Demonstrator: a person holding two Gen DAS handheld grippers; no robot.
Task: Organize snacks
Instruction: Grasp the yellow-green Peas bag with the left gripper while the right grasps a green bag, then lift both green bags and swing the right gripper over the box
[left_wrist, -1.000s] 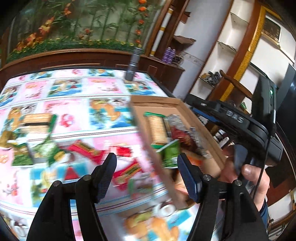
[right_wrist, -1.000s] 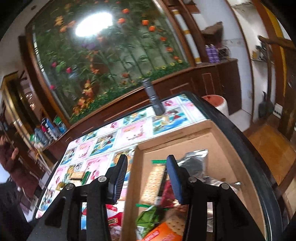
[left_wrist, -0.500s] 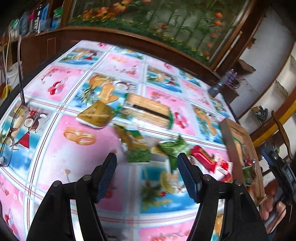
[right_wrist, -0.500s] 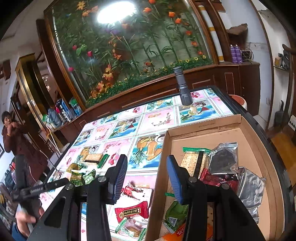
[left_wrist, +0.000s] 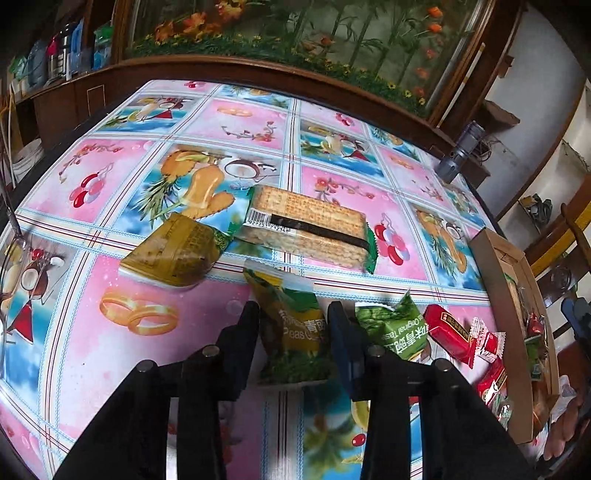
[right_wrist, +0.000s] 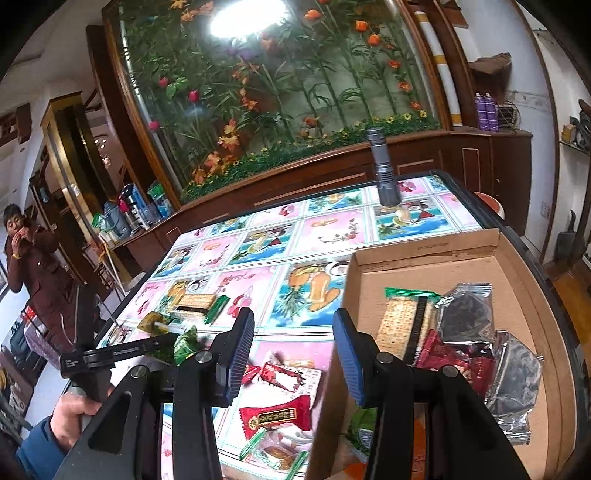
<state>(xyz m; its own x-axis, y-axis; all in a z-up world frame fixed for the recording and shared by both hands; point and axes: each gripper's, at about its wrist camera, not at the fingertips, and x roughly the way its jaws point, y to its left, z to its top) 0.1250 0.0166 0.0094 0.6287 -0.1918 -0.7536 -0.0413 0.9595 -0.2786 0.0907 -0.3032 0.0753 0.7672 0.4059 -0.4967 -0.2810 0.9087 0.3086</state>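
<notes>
My left gripper (left_wrist: 291, 332) straddled a green-and-yellow pea packet (left_wrist: 291, 332) on the fruit-print tablecloth (left_wrist: 147, 280); its jaws had just been closing, and the fingers (left_wrist: 243, 343) hid the packet's side edges, so I could not tell whether the pads pressed it yet. Only that view showed the print on the packet, the second green packet (left_wrist: 397, 330) just to its right, the long cracker pack (left_wrist: 310, 227) and the olive pouch (left_wrist: 175, 251) beyond. The cardboard box (left_wrist: 495, 258) was cut off at the frame's right edge there. My right wrist view looked into that box (right_wrist: 517, 280), with crackers (right_wrist: 404, 321) and foil bags (right_wrist: 513, 369) inside. My right gripper (right_wrist: 293, 354) hung with jaws partly spread and nothing between them, over the box's near wall and red candies (right_wrist: 275, 411) on the cloth.
</notes>
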